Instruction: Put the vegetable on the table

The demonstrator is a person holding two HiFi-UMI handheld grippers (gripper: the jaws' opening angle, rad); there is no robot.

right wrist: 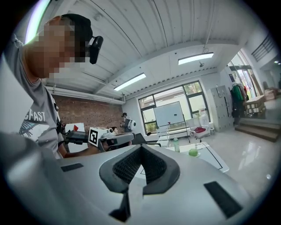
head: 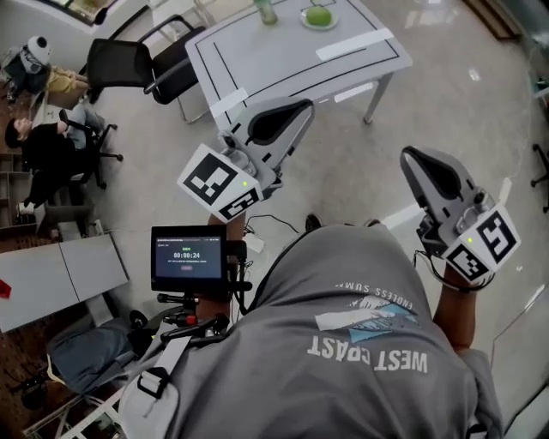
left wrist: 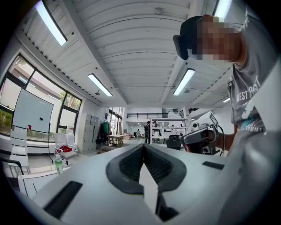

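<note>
Grey-white left gripper [head: 302, 107] clenched on nothing, right gripper [head: 412, 156] likewise pinched shut and empty, both short of the desk [head: 283, 60]. Further on, near the desk's far edge: green vegetable [head: 319, 15] on its plate [head: 304, 17], bottle [head: 265, 10] just beside.

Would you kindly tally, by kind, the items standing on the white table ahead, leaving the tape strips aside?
Bottle: 1
Plate: 1
Green vegetable: 1
Total: 3
</note>
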